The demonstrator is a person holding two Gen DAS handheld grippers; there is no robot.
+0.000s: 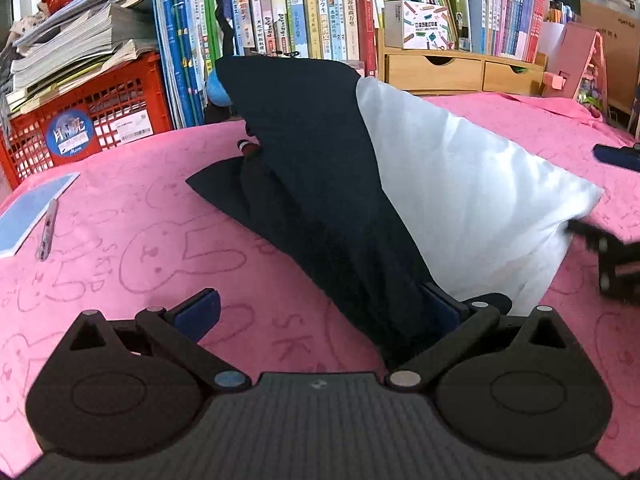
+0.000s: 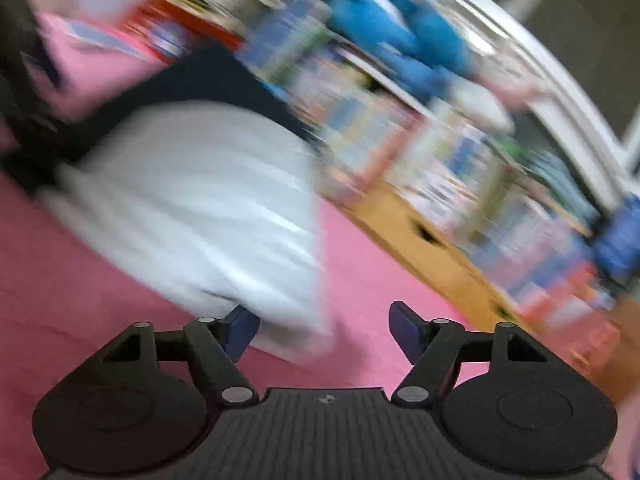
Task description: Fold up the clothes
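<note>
Garment point(image 1: 320, 168), navy and white, lying on pink cloth point(image 1: 140, 240), navy part draped diagonally over white part. Left gripper point(image 1: 316, 312) spread wide; navy fabric running down between the fingers, against the right finger point(image 1: 444, 304), clear of the left one. Not clamped. Right gripper point(image 2: 324, 328) released, fingers apart, nothing between the pads; white edge of garment point(image 2: 200, 208) just ahead of its left finger point(image 2: 240, 332), contact not discernible. Right view heavily blurred. Right gripper point(image 1: 612, 256) also seen at the right edge of the left view, beside the white corner. Notebook point(image 1: 28, 212) and pen point(image 1: 47, 230) on cloth at left. Red crate point(image 1: 80, 120), books point(image 1: 300, 20), wooden drawers point(image 1: 460, 70) behind.
</note>
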